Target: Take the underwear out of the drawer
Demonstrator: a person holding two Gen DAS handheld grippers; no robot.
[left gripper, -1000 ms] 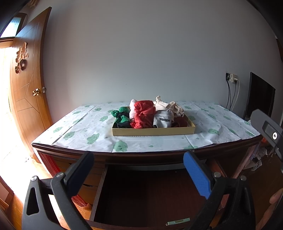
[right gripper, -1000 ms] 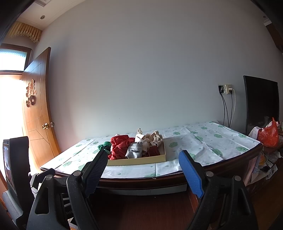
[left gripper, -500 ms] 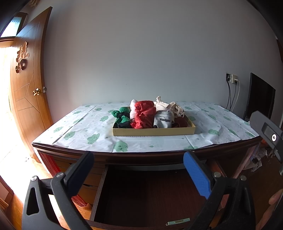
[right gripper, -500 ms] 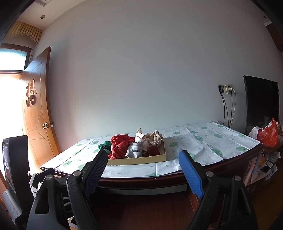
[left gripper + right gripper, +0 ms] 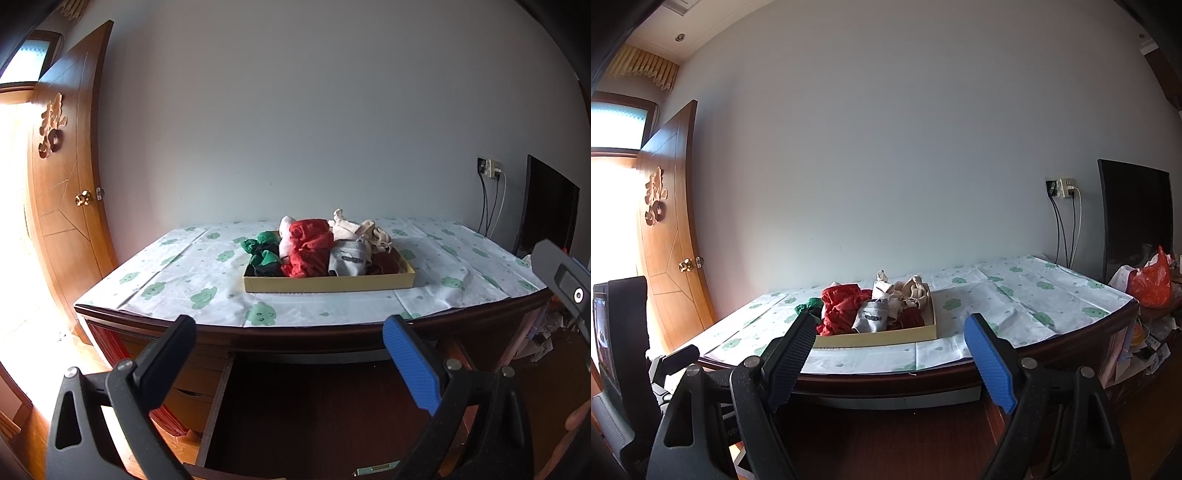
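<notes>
A shallow cardboard tray (image 5: pixel 328 283) (image 5: pixel 879 338) sits on the desk top, filled with folded underwear: green (image 5: pixel 264 253), red (image 5: pixel 308 247) (image 5: pixel 842 306), grey (image 5: pixel 347 260) (image 5: pixel 871 315) and beige (image 5: pixel 358 229). Below the desk edge a dark wooden drawer (image 5: pixel 314 413) (image 5: pixel 886 435) is pulled out; the part of its inside that shows holds nothing. My left gripper (image 5: pixel 288 328) hovers over the drawer, open, nothing between its fingers. My right gripper (image 5: pixel 890 325) hangs beside it to the right, also open and holding nothing. Both stay well short of the tray.
A white cloth with green prints (image 5: pixel 177 284) covers the desk. A wooden door (image 5: pixel 66 206) stands open at the left. A dark monitor (image 5: pixel 1134 221), a wall socket with cables (image 5: pixel 1062 188) and an orange bag (image 5: pixel 1150 284) are at the right.
</notes>
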